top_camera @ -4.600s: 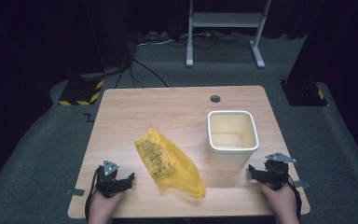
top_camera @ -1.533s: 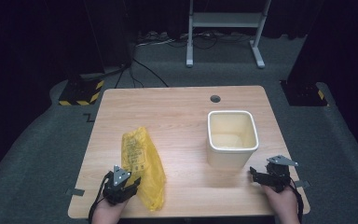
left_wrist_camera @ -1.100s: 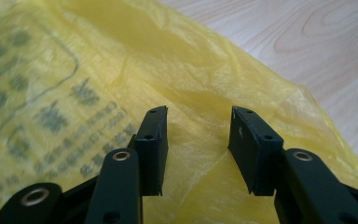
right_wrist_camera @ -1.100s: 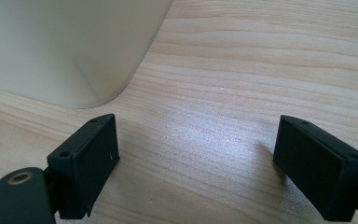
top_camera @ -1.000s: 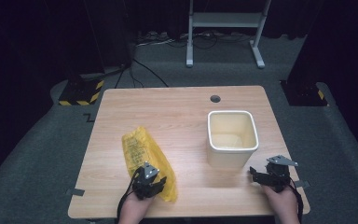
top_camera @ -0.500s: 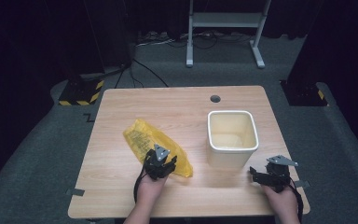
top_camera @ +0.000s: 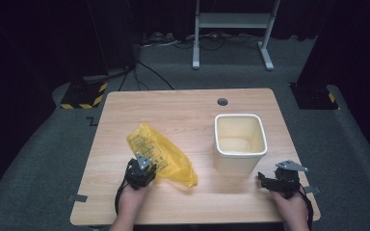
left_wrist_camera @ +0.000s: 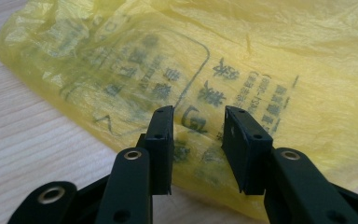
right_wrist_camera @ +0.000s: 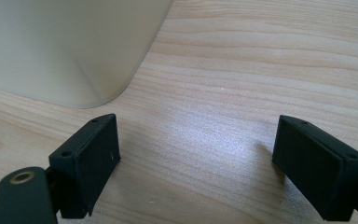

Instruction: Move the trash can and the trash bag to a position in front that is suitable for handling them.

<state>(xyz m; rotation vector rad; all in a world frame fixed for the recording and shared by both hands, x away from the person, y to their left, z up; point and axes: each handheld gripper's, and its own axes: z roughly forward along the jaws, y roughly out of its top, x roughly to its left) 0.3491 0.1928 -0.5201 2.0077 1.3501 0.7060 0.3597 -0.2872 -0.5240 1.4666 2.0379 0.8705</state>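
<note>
A crumpled yellow plastic bag (top_camera: 163, 153) with printed writing lies flat on the wooden table (top_camera: 183, 110), left of centre. My left gripper (top_camera: 143, 163) sits at the bag's near left edge, with its tips over the plastic. In the left gripper view the jaws (left_wrist_camera: 199, 112) have just been closing and stand a little apart. The bag (left_wrist_camera: 261, 56) lies under and between them, and the pads do not press on it. My right gripper (top_camera: 264, 181) rests wide open near the front right corner. Bare wood shows between its jaws (right_wrist_camera: 198, 135).
A cream plastic bin (top_camera: 240, 163) stands upright right of centre, just beyond the right gripper; its rounded wall (right_wrist_camera: 65, 46) is close at the upper left in the right gripper view. A cable hole (top_camera: 222, 102) marks the table's far edge. Dark floor surrounds the table.
The left gripper went up over the bag and then back to the left, and the bag swung from lengthwise to slanting rightward. The right hand and the bin kept still.
</note>
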